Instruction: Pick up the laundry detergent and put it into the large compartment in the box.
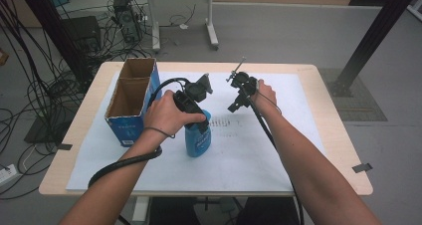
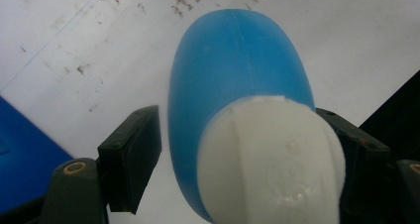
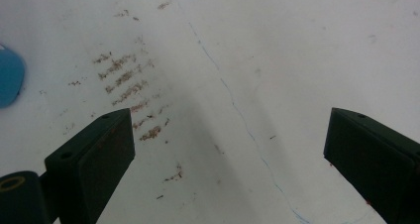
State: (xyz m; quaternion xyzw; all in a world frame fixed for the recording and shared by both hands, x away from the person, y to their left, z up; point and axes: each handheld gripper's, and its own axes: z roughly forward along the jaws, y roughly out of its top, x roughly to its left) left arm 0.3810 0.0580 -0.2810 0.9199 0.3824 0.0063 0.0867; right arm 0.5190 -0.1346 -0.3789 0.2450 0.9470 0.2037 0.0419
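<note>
The blue plastic bottle with a white cap [image 1: 198, 135] stands upright on the white paper sheet [image 1: 259, 145] that covers the light wooden table [image 1: 338, 135], just beside the open blue cardboard box [image 1: 130, 103]. The left tongs [image 1: 201, 119], seen in the high view over the bottle's top, straddle the white cap [image 2: 270, 159] in the left gripper view, one pad against its side and the other pad [image 2: 131, 157] apart from the bottle. The right tongs [image 1: 238, 98] hang with jaws wide apart above bare, stained paper, well apart from the bottle.
</note>
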